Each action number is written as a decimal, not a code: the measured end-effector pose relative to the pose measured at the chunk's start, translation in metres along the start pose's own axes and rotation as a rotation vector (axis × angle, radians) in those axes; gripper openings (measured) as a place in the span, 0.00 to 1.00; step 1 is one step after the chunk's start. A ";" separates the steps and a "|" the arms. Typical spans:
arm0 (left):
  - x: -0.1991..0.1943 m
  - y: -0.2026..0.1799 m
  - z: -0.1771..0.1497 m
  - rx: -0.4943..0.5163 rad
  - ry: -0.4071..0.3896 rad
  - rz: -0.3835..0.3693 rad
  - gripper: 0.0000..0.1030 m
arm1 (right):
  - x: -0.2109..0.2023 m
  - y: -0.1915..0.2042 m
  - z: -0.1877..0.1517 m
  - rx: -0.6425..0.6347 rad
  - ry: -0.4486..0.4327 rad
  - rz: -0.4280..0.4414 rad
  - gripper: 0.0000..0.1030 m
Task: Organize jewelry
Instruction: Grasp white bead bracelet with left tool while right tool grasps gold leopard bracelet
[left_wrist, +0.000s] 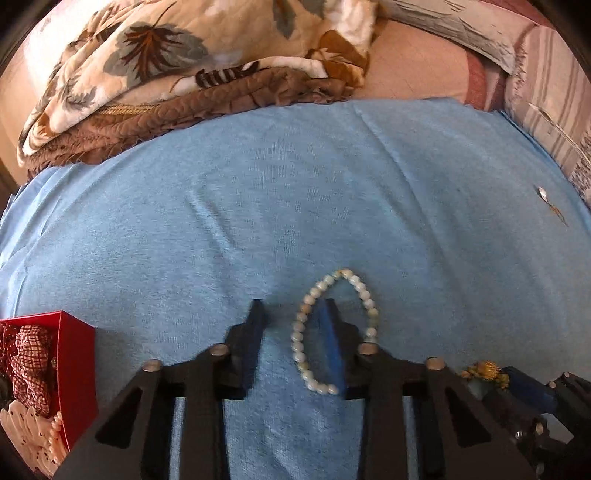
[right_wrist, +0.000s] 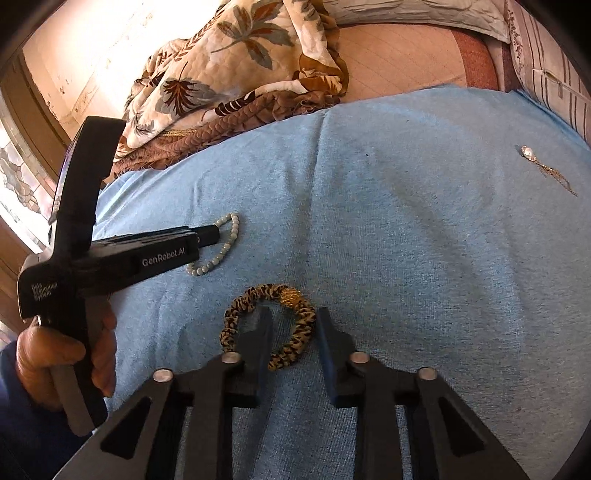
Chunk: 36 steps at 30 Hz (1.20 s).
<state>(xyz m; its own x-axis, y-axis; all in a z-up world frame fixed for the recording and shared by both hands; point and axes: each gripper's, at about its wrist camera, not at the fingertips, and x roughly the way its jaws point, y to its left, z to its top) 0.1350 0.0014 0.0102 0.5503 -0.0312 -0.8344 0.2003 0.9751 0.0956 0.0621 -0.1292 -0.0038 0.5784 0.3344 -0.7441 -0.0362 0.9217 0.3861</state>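
Observation:
A pearl bead bracelet (left_wrist: 301, 328) lies on the blue towel (left_wrist: 258, 206); it also shows in the right wrist view (right_wrist: 221, 247). My left gripper (left_wrist: 293, 310) is open, its right finger inside the bracelet loop and its left finger outside. A leopard-print bracelet with a gold bead (right_wrist: 295, 328) lies on the towel. My right gripper (right_wrist: 293, 317) is open, its left finger inside that loop, so one side of the bracelet lies between the fingers. A gold earring with a pale stone (right_wrist: 543, 166) lies far right; it also shows in the left wrist view (left_wrist: 550, 203).
A red box (left_wrist: 70, 365) holding fabric pieces and white items stands at the lower left. A folded floral quilt (left_wrist: 166, 74) lies behind the towel. Striped pillows (right_wrist: 554, 74) are at the right. The hand-held left gripper body (right_wrist: 110, 254) shows at the left.

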 end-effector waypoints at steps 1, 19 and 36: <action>-0.001 -0.004 -0.001 0.016 0.004 -0.007 0.08 | 0.001 0.000 0.000 0.001 0.004 0.009 0.11; -0.111 -0.004 -0.051 0.035 -0.116 -0.138 0.05 | -0.028 -0.001 -0.009 0.090 -0.037 0.117 0.08; -0.189 0.068 -0.111 -0.051 -0.205 -0.060 0.06 | -0.083 0.064 -0.031 -0.035 -0.108 0.045 0.08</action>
<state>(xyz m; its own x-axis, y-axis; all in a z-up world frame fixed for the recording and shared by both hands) -0.0451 0.0978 0.1145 0.6932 -0.1283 -0.7093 0.1988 0.9799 0.0171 -0.0130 -0.0917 0.0658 0.6598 0.3542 -0.6627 -0.0916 0.9133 0.3969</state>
